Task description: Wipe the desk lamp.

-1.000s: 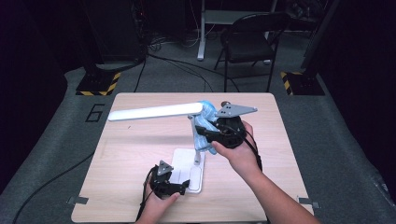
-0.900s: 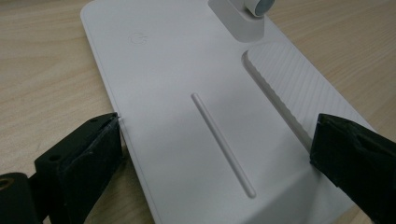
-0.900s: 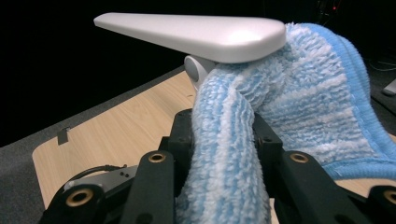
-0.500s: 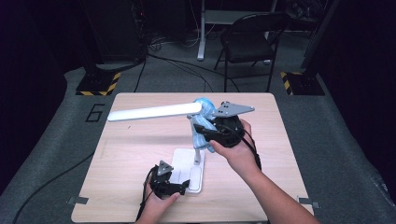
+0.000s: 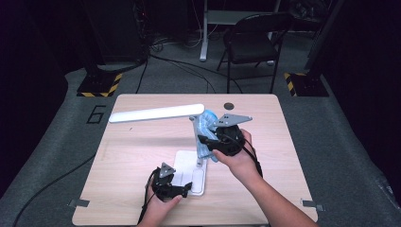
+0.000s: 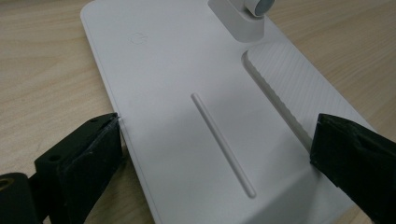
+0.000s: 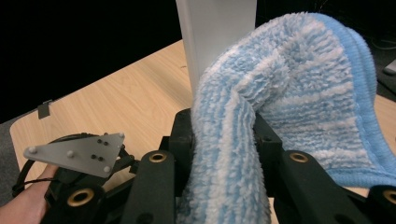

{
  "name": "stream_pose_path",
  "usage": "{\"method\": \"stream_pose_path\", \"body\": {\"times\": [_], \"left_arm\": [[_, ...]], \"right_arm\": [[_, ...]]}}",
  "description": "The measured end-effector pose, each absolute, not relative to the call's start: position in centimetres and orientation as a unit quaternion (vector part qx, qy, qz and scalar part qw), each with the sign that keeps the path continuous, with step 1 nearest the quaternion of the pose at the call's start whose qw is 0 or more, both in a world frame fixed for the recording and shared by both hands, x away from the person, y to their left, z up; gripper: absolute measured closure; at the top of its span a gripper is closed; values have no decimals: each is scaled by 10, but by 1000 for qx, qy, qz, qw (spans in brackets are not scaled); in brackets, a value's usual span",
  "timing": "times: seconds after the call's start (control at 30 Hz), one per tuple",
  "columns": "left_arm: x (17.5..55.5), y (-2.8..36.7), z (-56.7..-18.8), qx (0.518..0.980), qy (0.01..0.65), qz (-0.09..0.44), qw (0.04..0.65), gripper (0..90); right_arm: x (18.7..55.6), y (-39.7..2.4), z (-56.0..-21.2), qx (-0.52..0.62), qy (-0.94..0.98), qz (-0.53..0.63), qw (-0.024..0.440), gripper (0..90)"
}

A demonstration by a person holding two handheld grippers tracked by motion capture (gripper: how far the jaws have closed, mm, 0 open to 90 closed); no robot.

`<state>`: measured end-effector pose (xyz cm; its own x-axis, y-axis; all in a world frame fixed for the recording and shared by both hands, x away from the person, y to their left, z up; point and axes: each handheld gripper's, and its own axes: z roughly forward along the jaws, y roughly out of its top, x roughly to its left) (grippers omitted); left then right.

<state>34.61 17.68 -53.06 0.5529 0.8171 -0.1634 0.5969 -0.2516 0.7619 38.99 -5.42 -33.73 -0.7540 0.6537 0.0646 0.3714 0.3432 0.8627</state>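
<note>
On floor by table, "6" [image 5: 96, 114]; right tool [image 5: 204, 140] grips blue cloth [image 5: 206, 124], left tool [image 5: 188, 188] clamps lamp base [image 5: 190, 174].

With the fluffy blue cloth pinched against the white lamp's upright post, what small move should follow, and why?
Probably slide the right gripper further down the white lamp post: its fluffy blue-and-white cloth lies against the post, and the left gripper braces the flat white lamp base.

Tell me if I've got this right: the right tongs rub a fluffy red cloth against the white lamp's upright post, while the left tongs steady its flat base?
Nearly. The cloth is blue and white, not red, as the right gripper view shows. The rest holds: the right tongs press it against the post, and the left tongs straddle the base.
</note>
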Motion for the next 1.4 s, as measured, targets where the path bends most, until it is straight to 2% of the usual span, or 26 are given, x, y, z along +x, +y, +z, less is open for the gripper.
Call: {"method": "stream_pose_path", "body": {"times": [0.33,0.97,1.4], "left_arm": [[346,177,-531,780,453,133,411,22],[346,176,-531,775,458,134,415,23],[346,176,-531,774,459,134,415,23]], "right_arm": [[390,-57,-369,327,807,471,143,679],[395,-61,-441,371,805,453,96,679],[398,-60,-476,388,813,428,73,677]]}}
